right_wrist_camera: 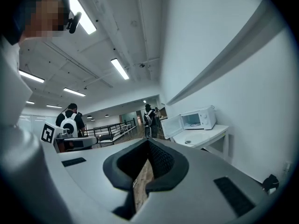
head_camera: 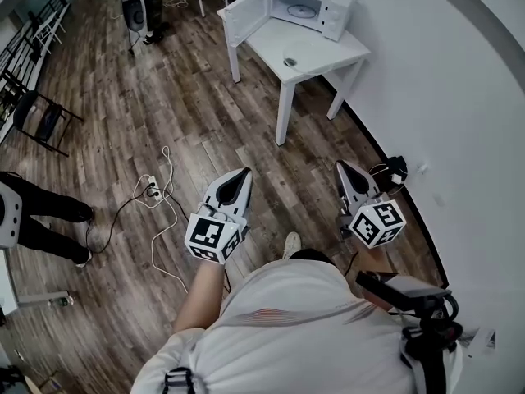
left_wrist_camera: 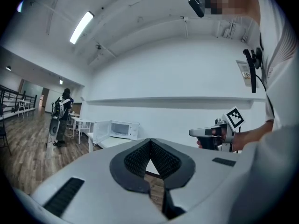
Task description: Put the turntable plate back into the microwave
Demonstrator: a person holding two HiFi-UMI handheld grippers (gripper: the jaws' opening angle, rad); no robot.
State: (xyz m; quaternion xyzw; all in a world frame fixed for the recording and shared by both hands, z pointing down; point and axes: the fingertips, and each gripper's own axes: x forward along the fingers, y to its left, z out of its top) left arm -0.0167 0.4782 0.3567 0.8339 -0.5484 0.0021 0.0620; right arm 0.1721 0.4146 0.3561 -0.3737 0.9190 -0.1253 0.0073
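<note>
microwave (head_camera: 308,6) stands on the white table (head_camera: 264,41) at the far side of the room, against the right wall, and its door is open to the left. on the table top, in front of the microwave, a round clear shape that looks like the turntable plate (head_camera: 314,52) is lying flat. a small dark ring (head_camera: 289,61) is just beside it on the near left. inside the microwave there is also something round, but it is too small to tell what it is.

the person is well apart from the table, over the wooden floor (head_camera: 197,113), and holds both tools level and pointing to the table. the left gripper (head_camera: 244,173) has its jaws closed, the tips are touching, and nothing is between them. the right gripper (head_camera: 340,165) is closed too and empty. a power strip with white cables (head_camera: 150,189) lies on the floor at the near left.
</note>
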